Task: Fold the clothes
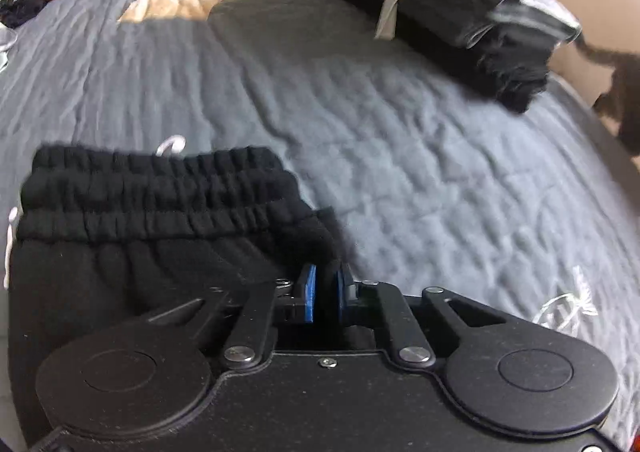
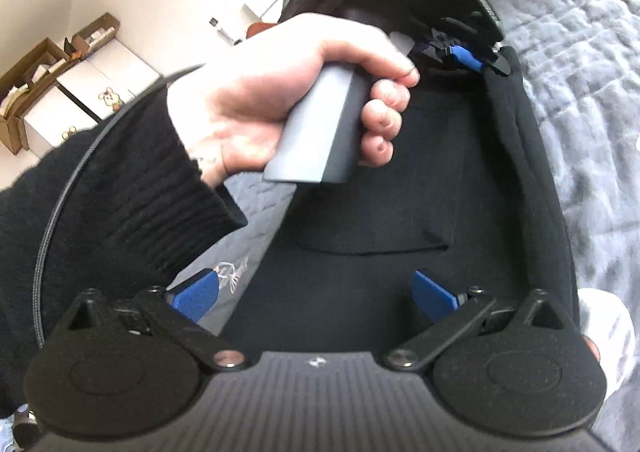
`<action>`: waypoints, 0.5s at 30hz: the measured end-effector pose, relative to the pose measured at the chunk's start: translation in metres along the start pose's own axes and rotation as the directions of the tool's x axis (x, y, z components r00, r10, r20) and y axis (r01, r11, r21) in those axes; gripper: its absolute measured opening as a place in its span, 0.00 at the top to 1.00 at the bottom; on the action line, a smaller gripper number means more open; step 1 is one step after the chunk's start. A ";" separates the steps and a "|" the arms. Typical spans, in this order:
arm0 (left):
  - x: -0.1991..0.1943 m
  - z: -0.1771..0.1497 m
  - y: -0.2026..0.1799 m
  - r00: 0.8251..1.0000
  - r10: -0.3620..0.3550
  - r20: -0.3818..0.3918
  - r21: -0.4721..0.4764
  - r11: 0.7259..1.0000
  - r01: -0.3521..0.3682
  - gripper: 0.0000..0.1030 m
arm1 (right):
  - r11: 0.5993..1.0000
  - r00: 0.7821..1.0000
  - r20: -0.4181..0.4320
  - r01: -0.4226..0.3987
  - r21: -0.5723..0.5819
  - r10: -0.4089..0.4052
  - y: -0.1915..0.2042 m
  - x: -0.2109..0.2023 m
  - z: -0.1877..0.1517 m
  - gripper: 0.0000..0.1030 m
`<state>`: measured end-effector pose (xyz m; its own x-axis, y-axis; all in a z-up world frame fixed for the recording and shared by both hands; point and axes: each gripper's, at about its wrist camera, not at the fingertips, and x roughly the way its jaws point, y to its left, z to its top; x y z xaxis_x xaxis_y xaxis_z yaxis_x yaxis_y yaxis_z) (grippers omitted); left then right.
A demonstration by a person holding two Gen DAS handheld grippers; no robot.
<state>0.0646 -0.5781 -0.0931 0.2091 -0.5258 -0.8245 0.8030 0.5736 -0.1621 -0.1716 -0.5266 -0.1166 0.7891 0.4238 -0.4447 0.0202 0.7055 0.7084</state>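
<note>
Pinching black sweatpants [image 1: 120, 272] in left gripper [image 1: 324, 292].

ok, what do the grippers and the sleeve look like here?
Both grippers, left and right, are matte black with round pivot discs, silver screws and blue ribbed pads. The left one has a grey handle. Black ribbed knit sleeve, with a black braided cable alongside.

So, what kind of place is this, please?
Most likely a bedroom at home. Black sweatpants lie on a bed with a grey quilt, a stack of folded clothes sits further back, and cardboard boxes stand by the wall.
</note>
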 end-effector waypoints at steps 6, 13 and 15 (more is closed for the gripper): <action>-0.001 0.007 -0.011 1.000 -0.013 0.015 0.008 1.000 0.012 0.89 | 1.000 0.999 0.032 -0.003 0.016 0.002 -0.007 -0.010 0.002 0.00; -0.023 -0.021 0.006 0.997 -0.064 0.042 -0.038 0.997 0.065 0.39 | 1.000 1.000 0.011 0.017 0.015 -0.017 -0.017 -0.013 0.005 0.00; -0.062 -0.037 0.017 0.985 -0.127 0.113 -0.081 0.987 0.137 0.30 | 0.999 1.000 0.019 0.012 0.032 -0.013 -0.025 -0.022 0.008 0.00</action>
<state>0.0446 -0.5125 -0.0647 0.1668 -0.6619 -0.7308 0.7760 0.5454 -0.3167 -0.1844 -0.5575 -0.1201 0.8000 0.4043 -0.4433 0.0495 0.6919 0.7203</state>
